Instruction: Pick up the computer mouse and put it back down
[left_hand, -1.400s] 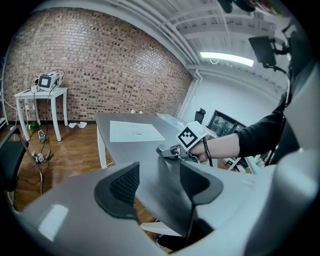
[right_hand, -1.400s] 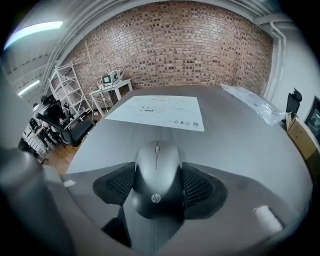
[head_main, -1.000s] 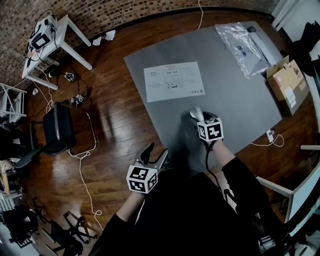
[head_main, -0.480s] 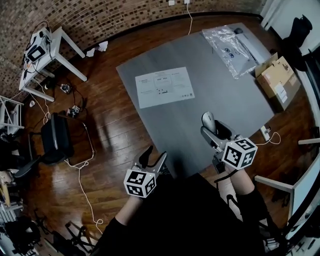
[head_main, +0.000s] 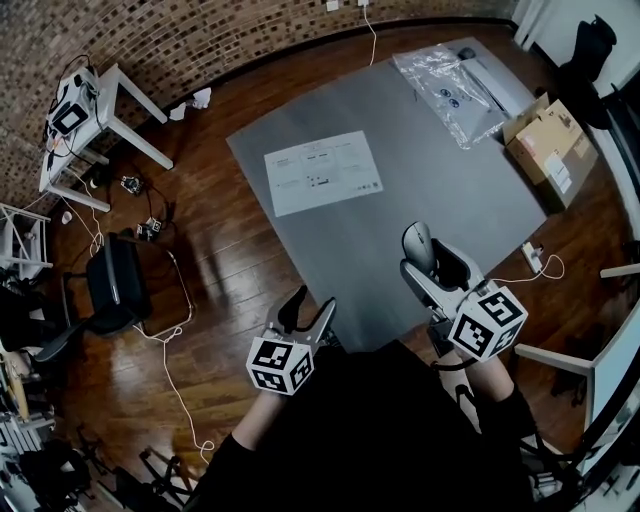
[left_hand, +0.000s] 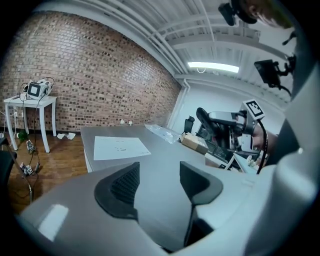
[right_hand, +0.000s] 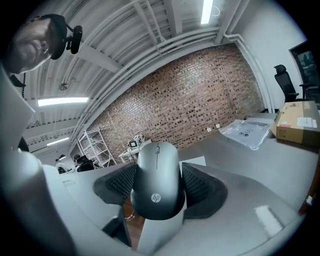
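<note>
A grey computer mouse (right_hand: 157, 180) sits clamped between the two ribbed pads of my right gripper (right_hand: 158, 186), held up in the air well above the grey table (head_main: 400, 200). In the head view the mouse (head_main: 417, 243) pokes out ahead of the right gripper (head_main: 430, 262), over the table's near edge. My left gripper (head_main: 305, 309) hovers off the table's near left corner, open, with nothing between its fingers (left_hand: 125, 186). In the left gripper view the right gripper (left_hand: 222, 122) shows raised at the right.
A printed sheet (head_main: 322, 172) lies on the table's left half. A clear plastic bag (head_main: 450, 90) and a cardboard box (head_main: 548, 148) sit at the far right. A white side table (head_main: 90, 110), a black chair (head_main: 110, 285) and cables stand on the wooden floor at left.
My right gripper has lifted the mouse off the table and drawn it back toward me, rising and tilting toward level. The left gripper has risen slightly.
</note>
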